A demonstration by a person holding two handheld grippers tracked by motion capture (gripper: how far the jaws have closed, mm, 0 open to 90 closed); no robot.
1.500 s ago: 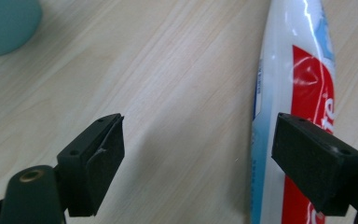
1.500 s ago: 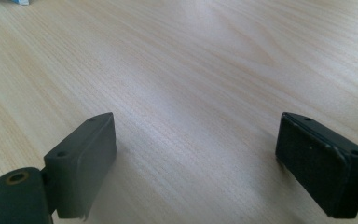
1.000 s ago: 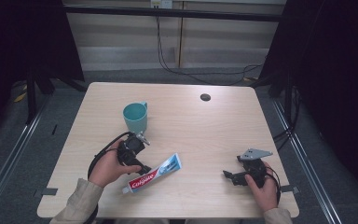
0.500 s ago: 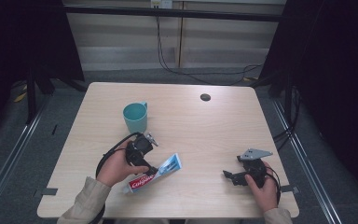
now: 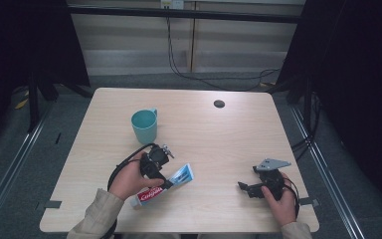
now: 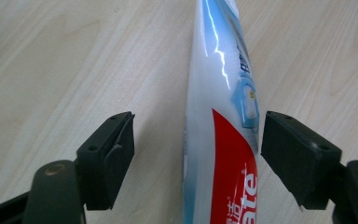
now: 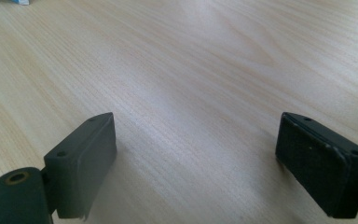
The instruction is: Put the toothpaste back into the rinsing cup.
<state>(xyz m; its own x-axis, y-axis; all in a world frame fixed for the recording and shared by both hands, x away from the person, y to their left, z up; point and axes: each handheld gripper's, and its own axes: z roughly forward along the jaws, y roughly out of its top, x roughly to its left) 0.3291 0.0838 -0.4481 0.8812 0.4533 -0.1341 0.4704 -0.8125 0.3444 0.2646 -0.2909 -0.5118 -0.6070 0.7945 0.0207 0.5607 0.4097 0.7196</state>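
Wooden table (image 5: 229, 144); one toothpaste tube (image 5: 179, 177); one mug (image 5: 144, 125).

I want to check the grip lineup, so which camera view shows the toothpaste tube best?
The left gripper view: the toothpaste tube lies large and sharp on the table between the left hand-held gripper's jaws, pads apart from it. The high view shows the whole tube, small and partly covered. The right gripper view catches a corner at its top edge.
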